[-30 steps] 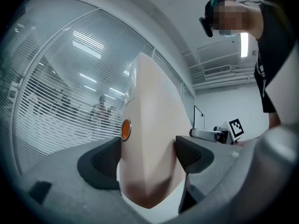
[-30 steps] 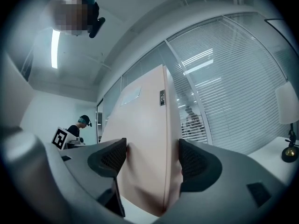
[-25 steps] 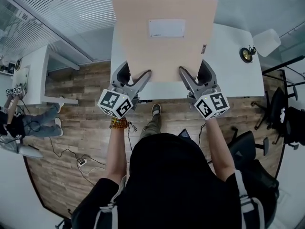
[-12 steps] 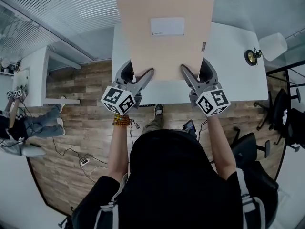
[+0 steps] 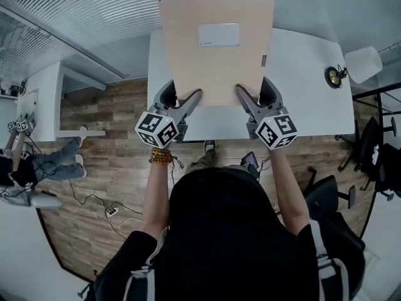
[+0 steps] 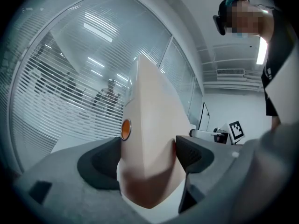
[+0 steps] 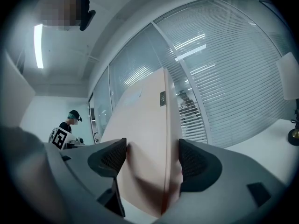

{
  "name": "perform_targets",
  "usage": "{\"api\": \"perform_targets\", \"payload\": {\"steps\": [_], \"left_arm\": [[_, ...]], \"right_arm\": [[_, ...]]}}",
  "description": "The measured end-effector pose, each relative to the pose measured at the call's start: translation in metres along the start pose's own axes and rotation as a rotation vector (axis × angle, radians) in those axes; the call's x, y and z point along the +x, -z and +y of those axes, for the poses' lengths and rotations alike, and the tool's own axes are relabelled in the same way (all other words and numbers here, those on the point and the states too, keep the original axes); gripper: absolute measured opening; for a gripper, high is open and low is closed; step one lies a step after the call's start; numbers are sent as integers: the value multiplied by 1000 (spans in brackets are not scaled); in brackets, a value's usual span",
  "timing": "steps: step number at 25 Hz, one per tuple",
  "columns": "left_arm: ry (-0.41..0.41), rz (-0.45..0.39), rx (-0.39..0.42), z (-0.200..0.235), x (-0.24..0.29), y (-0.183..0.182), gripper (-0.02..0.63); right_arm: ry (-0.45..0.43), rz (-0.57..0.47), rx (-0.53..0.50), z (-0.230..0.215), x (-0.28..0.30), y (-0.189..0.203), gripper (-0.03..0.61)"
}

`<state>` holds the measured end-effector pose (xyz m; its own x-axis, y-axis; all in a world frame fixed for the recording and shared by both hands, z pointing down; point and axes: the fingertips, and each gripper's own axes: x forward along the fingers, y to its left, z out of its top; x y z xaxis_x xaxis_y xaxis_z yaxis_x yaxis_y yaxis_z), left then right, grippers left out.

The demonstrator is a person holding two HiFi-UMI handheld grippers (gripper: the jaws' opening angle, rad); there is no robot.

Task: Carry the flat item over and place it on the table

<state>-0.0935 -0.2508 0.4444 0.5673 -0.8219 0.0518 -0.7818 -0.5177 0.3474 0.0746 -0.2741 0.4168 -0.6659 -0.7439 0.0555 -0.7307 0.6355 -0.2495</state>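
Note:
A flat beige folder with a white label hangs in the air over the white table, held level by its near edge. My left gripper is shut on the folder's near left corner, and my right gripper is shut on its near right corner. In the left gripper view the folder stands edge-on between the dark pads. The right gripper view shows the same folder pinched between both pads. The table's middle lies hidden beneath the folder.
A small brass-coloured object and a white lamp shade sit at the table's right end. Glass walls with blinds run behind the table. A second white desk stands at left, a seated person beside it. Black office chairs stand at right.
Both grippers and the folder have moved a little farther forward over the table. The grip on the folder is unchanged.

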Motion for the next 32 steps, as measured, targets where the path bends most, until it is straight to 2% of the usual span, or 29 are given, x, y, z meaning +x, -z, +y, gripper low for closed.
{"api": "perform_targets", "payload": {"steps": [15,32], "left_arm": [[-27,75,-101,34,0,45,367],[-11,145,-184,51,9,87,367]], "right_arm": [[30,102,63,-8,19,54,326],[82,170,106,-21,18,98,326]]}}
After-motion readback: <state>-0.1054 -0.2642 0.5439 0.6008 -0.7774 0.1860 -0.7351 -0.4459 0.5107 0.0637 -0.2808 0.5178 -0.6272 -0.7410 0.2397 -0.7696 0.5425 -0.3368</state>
